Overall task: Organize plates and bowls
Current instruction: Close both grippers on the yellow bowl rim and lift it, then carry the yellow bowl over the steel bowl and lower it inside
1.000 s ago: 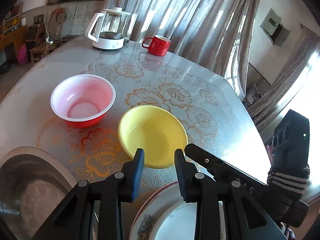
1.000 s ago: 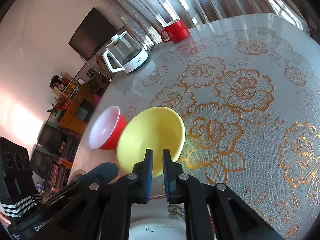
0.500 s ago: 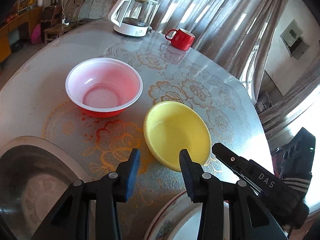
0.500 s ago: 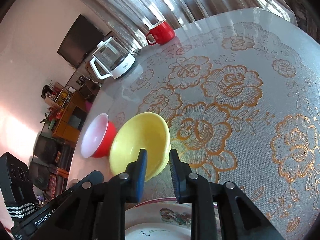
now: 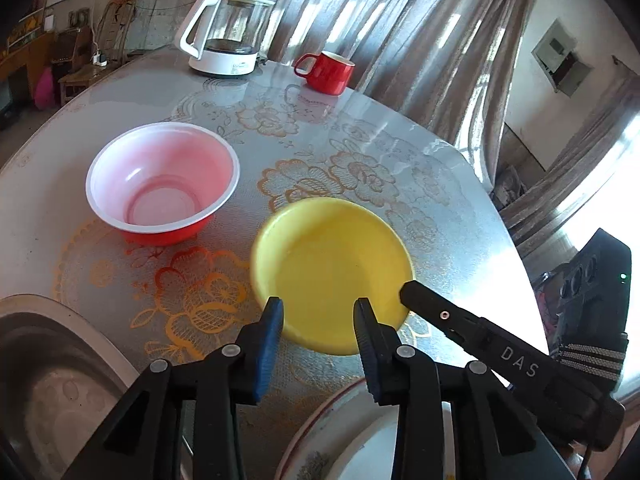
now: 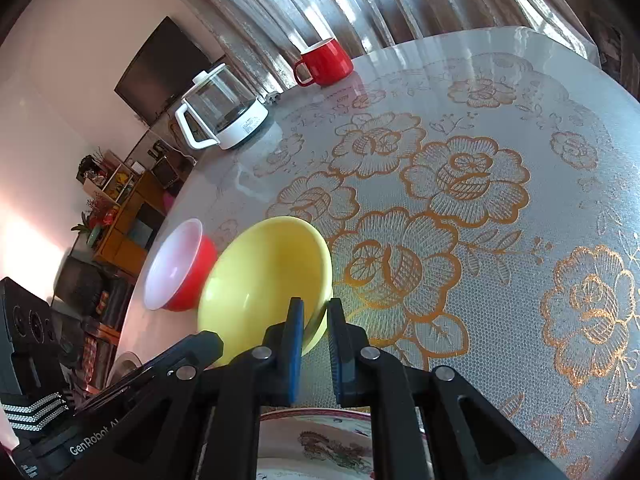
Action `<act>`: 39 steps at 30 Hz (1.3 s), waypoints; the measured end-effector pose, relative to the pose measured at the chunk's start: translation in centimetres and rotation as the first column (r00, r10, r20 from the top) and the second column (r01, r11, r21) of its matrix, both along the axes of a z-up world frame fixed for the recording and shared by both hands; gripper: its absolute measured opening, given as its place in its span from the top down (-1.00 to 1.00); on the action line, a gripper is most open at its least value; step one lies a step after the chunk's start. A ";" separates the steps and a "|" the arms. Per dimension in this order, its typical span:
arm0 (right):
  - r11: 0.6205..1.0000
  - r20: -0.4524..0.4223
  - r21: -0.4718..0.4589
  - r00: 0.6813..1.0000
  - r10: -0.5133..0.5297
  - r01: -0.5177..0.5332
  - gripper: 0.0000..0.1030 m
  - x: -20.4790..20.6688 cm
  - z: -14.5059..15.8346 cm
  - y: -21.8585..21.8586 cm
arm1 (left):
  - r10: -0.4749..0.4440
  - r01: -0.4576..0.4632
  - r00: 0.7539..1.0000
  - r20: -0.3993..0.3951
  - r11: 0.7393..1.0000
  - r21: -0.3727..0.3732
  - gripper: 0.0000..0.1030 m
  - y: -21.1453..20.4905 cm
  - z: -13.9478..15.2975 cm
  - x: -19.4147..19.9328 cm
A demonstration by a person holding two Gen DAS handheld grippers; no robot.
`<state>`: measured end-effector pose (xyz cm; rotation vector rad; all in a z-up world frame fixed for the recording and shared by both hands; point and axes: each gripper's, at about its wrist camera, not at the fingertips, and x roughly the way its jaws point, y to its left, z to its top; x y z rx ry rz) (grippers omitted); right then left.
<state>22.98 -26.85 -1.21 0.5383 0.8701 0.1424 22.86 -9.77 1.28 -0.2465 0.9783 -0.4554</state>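
In the left wrist view, the left tongs (image 5: 320, 312) are standing partly open. Their jaws have just been closing a little, and their blue pads (image 5: 269, 344) are pressing on nothing. The near rim of the yellow bowl (image 5: 328, 264) is showing in the gap between them, and whether a pad is touching it I cannot tell. The bowl is sitting at the middle of the table (image 5: 440, 184). The red bowl (image 5: 160, 184) is sitting apart from it at 10 o'clock. At 4 o'clock of the yellow bowl, the tip of the right tongs (image 5: 416, 298) is meeting its rim. A plate (image 5: 320, 436) is lying at 6 o'clock, under both tongs.

In the right wrist view, the right tongs (image 6: 314, 312) have just been closing and are now pinching the yellow bowl (image 6: 256, 280) by its rim at the bowl's 5 o'clock. The red bowl (image 6: 176, 272) is sitting just beside it at 9 o'clock. The left tongs (image 6: 200, 346) are reaching in from 8 o'clock. The plate (image 6: 320, 440) is lying at 6 o'clock.
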 end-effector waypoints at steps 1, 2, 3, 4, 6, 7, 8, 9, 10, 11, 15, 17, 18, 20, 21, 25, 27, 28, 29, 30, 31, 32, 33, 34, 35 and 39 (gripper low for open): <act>1.000 0.006 0.011 1.000 0.010 -0.010 0.85 -0.3 0.3 0.1 | -0.005 0.005 1.000 0.014 1.000 0.001 0.31 -0.1 0.5 -0.4; 1.000 0.014 0.007 1.000 0.019 -0.019 0.85 -0.6 0.6 0.4 | -0.008 0.007 0.999 0.033 1.000 0.006 0.31 -0.1 1.0 -0.8; 1.000 0.025 -0.006 0.999 0.029 -0.029 0.86 -1.0 1.0 0.9 | -0.012 0.011 0.999 0.050 1.000 0.010 0.31 0.0 1.5 -1.2; 0.999 0.033 -0.026 0.999 0.038 -0.038 0.86 -1.2 1.4 1.3 | -0.014 0.013 0.998 0.054 1.000 0.012 0.31 0.0 1.6 -1.3; 0.997 0.033 -0.067 0.999 0.041 -0.039 0.86 -1.6 1.6 1.9 | 0.009 -0.009 0.999 0.040 1.000 0.013 0.31 0.6 1.6 -1.3; 0.997 0.022 -0.073 0.999 0.030 -0.028 0.86 -1.6 1.4 1.8 | 0.028 -0.028 0.999 0.033 1.000 0.013 0.31 1.0 1.6 -1.3; 0.998 0.010 -0.064 1.000 0.020 -0.019 0.86 -1.6 1.2 1.6 | 0.046 -0.047 0.999 0.028 0.999 0.021 0.31 1.4 1.6 -1.2; 0.998 0.003 -0.056 1.000 0.014 -0.014 0.86 -1.7 0.9 1.4 | 0.064 -0.065 0.998 0.025 0.997 0.040 0.30 1.7 1.6 -1.0; 0.998 -0.001 -0.058 1.000 0.008 -0.008 0.86 -1.8 0.8 1.2 | 0.080 -0.081 0.997 0.020 0.995 0.060 0.24 1.9 1.6 -0.7; 0.998 -0.005 -0.067 1.000 0.001 -0.001 0.86 -1.8 0.7 1.1 | 0.093 -0.093 0.996 0.011 0.993 0.068 0.19 2.1 1.4 -0.5; 0.998 -0.018 -0.056 1.000 -0.018 0.017 0.86 -1.9 0.3 0.5 | 0.118 -0.116 0.992 -0.048 0.992 0.040 0.01 2.8 0.6 0.6; 0.998 -0.026 -0.054 0.999 -0.023 0.021 0.86 -1.7 0.0 0.4 | 0.119 -0.117 0.991 -0.067 0.993 0.035 0.01 2.6 0.2 1.1; 0.998 -0.031 -0.053 0.999 -0.025 0.023 0.86 -1.7 -0.1 0.3 | 0.116 -0.113 0.990 -0.079 0.993 0.036 0.01 2.4 -0.2 1.4; 0.998 -0.039 -0.056 0.999 -0.028 0.025 0.86 -1.4 -0.4 0.2 | 0.108 -0.104 0.990 -0.091 0.993 0.046 0.01 1.7 -0.7 1.7; 0.998 -0.039 -0.050 0.999 -0.028 0.026 0.86 -1.3 -0.6 0.1 | 0.105 -0.100 0.990 -0.094 0.994 0.054 0.01 1.4 -1.0 1.9; 0.999 -0.044 -0.044 0.999 -0.025 0.023 0.86 -1.2 -0.8 -0.2 | 0.057 -0.053 0.995 -0.081 0.997 0.059 0.22 0.0 -1.4 2.0; 0.999 -0.041 -0.047 0.999 -0.023 0.021 0.85 -1.1 -0.8 -0.2 | 0.052 -0.048 0.997 -0.050 0.995 0.086 0.24 -0.5 -1.1 1.5; 0.999 -0.040 -0.051 0.999 -0.020 0.018 0.85 -1.1 -0.8 -0.2 | 0.046 -0.042 0.998 -0.032 0.994 0.098 0.25 -0.7 -1.0 1.3; 0.999 -0.039 -0.050 0.999 -0.019 0.017 0.85 -1.1 -0.9 -0.2 | 0.041 -0.038 0.999 -0.023 0.994 0.105 0.25 -0.7 -1.0 1.2; 0.999 -0.040 -0.044 0.999 -0.018 0.017 0.85 -1.1 -0.9 -0.4 | 0.037 -0.035 0.999 -0.024 0.995 0.098 0.29 -0.6 -0.9 1.1; 0.999 -0.042 -0.037 0.999 -0.023 0.022 0.85 -1.2 -1.0 -0.5 | 0.034 -0.032 0.999 -0.025 0.997 0.077 0.30 -0.4 -0.7 1.0; 0.999 -0.040 -0.033 0.999 -0.029 0.028 0.85 -1.4 -0.9 -0.6 | 0.034 -0.033 0.999 -0.015 0.998 0.061 0.30 -0.3 -0.3 0.8; 0.999 -0.032 -0.029 0.999 -0.028 0.028 0.85 -1.6 -0.7 -0.7 | 0.034 -0.034 0.999 -0.003 0.998 0.055 0.30 -0.2 0.1 0.6; 0.999 -0.026 -0.023 0.999 -0.024 0.024 0.85 -1.7 -0.5 -0.6 | 0.032 -0.032 0.999 0.005 0.998 0.052 0.30 0.0 0.5 0.4; 1.000 -0.022 -0.019 0.999 -0.023 0.023 0.85 -1.8 -0.3 -0.6 | 0.030 -0.031 0.999 0.012 0.998 0.050 0.30 0.1 0.9 0.2; 1.000 0.006 -0.013 1.000 -0.014 0.014 0.85 -2.5 0.9 -0.1 | 0.039 -0.041 0.998 0.042 0.998 0.053 0.30 0.7 2.2 -0.7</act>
